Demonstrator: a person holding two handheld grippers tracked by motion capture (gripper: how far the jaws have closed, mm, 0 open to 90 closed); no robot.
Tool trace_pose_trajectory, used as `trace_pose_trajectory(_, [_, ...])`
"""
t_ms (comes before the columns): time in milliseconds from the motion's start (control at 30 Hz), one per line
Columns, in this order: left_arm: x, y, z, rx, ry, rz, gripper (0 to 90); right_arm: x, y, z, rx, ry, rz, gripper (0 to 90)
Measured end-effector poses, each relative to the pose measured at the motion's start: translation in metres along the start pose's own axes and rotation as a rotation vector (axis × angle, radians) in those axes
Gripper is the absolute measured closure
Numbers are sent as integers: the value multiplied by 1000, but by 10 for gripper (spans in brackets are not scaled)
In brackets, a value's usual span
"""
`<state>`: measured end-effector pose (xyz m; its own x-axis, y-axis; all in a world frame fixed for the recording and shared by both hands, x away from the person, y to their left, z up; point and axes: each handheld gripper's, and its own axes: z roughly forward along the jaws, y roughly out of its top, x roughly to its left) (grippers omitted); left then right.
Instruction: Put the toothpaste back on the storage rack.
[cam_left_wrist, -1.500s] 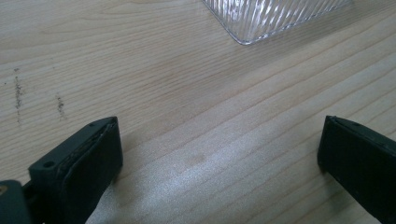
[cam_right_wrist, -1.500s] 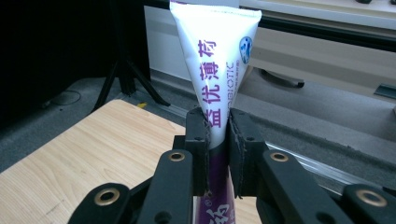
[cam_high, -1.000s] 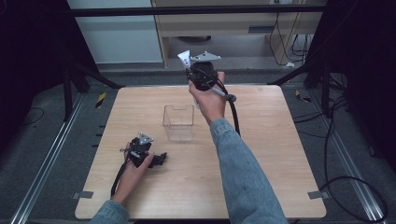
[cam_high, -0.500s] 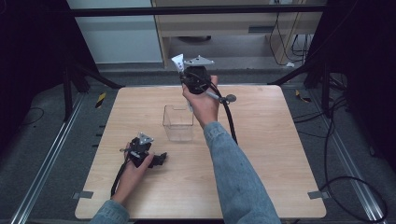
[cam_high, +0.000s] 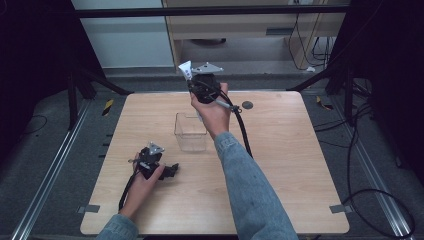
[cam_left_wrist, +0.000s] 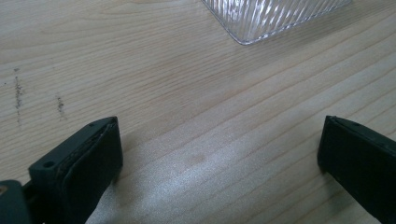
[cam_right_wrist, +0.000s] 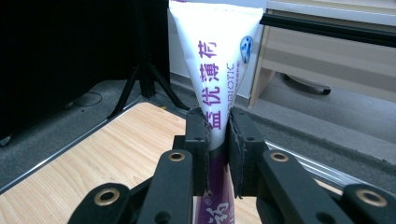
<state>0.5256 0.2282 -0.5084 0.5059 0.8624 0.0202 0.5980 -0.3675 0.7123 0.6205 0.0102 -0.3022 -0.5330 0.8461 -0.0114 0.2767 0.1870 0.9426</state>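
Toothpaste tube (cam_right_wrist: 219, 70), pinched in your right gripper (cam_right_wrist: 217, 140) past the bench's (cam_high: 280, 165) far edge, could slip; left gripper (cam_left_wrist: 219, 154) rests spread.

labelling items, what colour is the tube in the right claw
White tube with purple lettering and a purple lower part; the right gripper view shows it best.

Light wood surface (cam_high: 280, 150) on grey carpeted floor (cam_high: 45, 165), metal rails (cam_high: 47, 185) along left and right, black stand legs (cam_high: 85, 82) far left, pale wooden cabinet (cam_high: 240, 25) far, cables (cam_high: 370, 165) trailing right.
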Motion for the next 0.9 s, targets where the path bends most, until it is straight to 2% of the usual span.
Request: trace_pose_trajectory(900, [0,0,0,0,0,0,0,11,-16,12,22,18,-4,793])
